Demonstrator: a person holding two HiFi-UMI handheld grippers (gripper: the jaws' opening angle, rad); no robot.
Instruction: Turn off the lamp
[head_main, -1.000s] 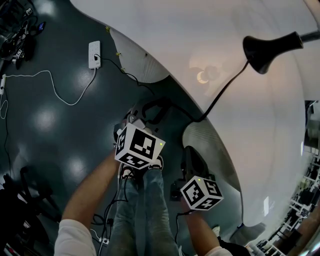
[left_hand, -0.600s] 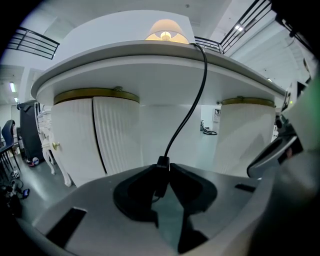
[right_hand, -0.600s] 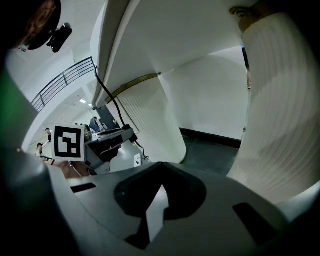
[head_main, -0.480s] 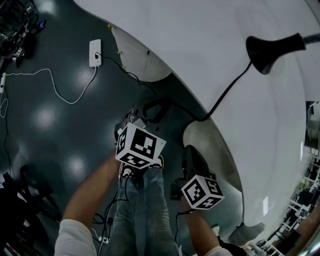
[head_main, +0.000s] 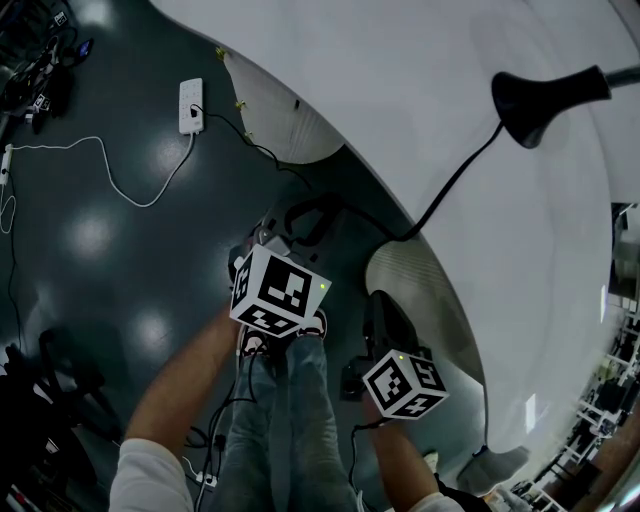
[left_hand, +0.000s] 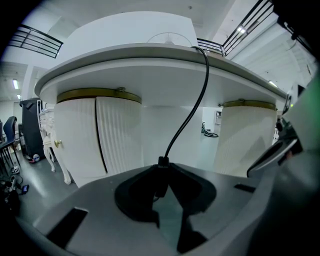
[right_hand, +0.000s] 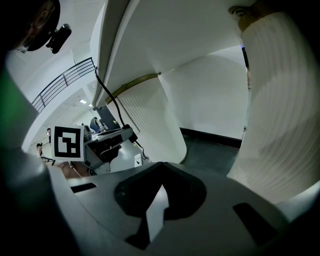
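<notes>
Our left gripper (left_hand: 162, 173), jaws just closing, pinches the black cord switch (left_hand: 161, 161), well apart from the black cone-shaded lamp (head_main: 545, 98); our right gripper (right_hand: 161, 184) is closed, empty.

A white power strip (head_main: 189, 108) lies on the dark floor (head_main: 90, 270) at the upper left of the head view. A thin white cable (head_main: 125, 195) runs in a curve from its lower end to the left edge. A big white table (head_main: 400, 60) fills the upper right, and two ribbed white pedestals (head_main: 275, 115) show under its rim.
</notes>
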